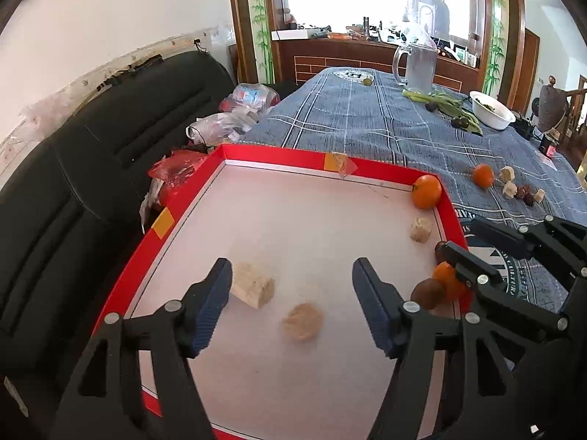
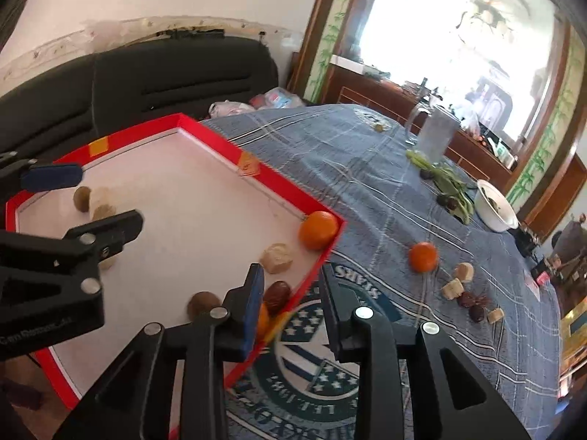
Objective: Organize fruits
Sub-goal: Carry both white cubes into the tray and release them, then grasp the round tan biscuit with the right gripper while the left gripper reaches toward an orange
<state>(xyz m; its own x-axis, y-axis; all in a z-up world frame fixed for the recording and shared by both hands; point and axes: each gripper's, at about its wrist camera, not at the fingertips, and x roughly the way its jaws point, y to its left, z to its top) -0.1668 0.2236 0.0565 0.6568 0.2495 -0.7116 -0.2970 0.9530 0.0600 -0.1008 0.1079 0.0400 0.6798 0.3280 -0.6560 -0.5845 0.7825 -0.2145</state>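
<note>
A red-rimmed white tray [image 1: 190,198] [image 2: 205,135] lies on the blue cloth. It holds an orange [image 1: 426,191] [image 2: 318,230] in its far right corner, several beige chunks [image 1: 253,284] [image 1: 302,321] [image 1: 421,229], a brown kiwi [image 1: 427,293] [image 2: 203,304], a dark date [image 2: 277,293] and another orange [image 1: 445,278] [image 2: 262,321]. My left gripper [image 1: 292,302] is open and empty over the tray. My right gripper [image 2: 291,308] is open, straddling the tray's right rim, beside that orange. A loose orange [image 1: 483,175] [image 2: 423,256] lies on the cloth.
Beige chunks and dark fruits [image 2: 471,302] [image 1: 521,190] lie beyond the loose orange. Farther back stand a glass pitcher [image 1: 418,66] [image 2: 436,135], green vegetables [image 2: 451,187] and a white bowl [image 1: 491,110] [image 2: 497,209]. A black sofa [image 1: 91,168] with plastic bags [image 1: 238,110] flanks the left.
</note>
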